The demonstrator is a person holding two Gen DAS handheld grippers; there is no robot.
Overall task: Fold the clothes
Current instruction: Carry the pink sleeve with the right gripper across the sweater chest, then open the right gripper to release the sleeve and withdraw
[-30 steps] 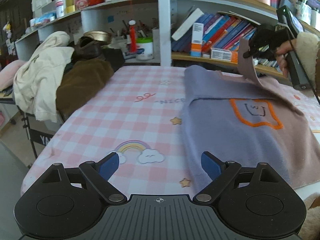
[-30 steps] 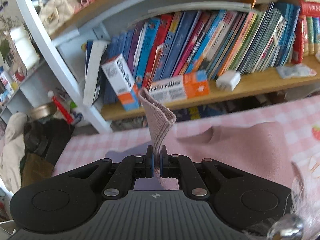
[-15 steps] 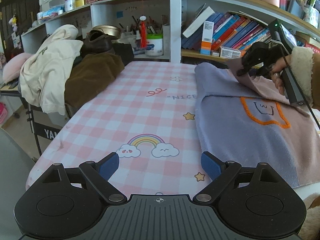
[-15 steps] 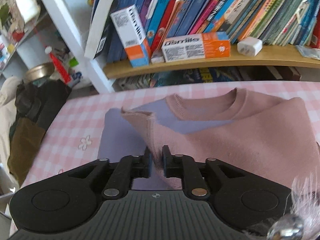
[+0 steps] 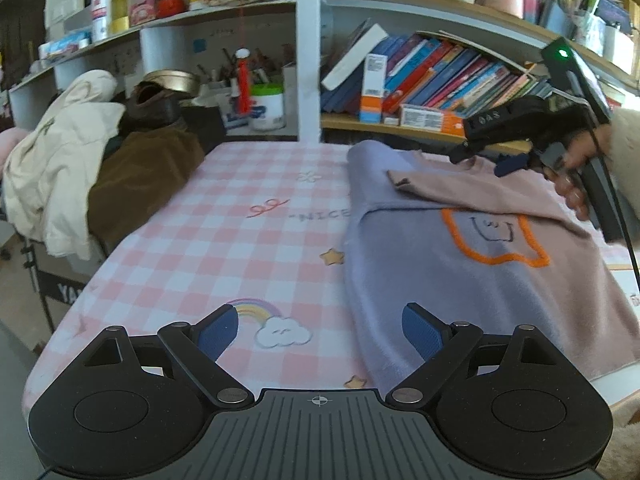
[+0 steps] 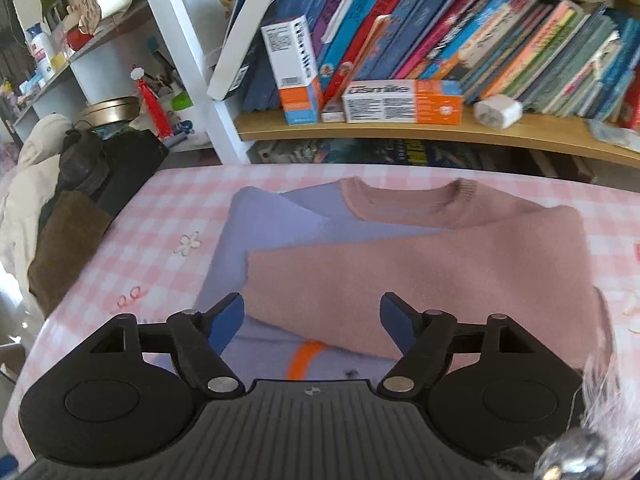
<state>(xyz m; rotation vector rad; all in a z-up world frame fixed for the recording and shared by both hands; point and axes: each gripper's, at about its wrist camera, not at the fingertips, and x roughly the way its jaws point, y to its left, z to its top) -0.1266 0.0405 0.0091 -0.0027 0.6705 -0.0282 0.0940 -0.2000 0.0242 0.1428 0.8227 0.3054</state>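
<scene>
Sweater [image 6: 400, 276] lies flat on the pink checked tablecloth [image 6: 160, 248], centre of the right wrist frame, its pink sleeve folded across the lilac body. Right gripper [image 6: 312, 314] sits above the sleeve's lower edge, jaws opening, nothing pinched. Left gripper [image 5: 320, 332] at lower centre of its frame: jaws wide, empty, right finger over the sweater's left hem.
</scene>
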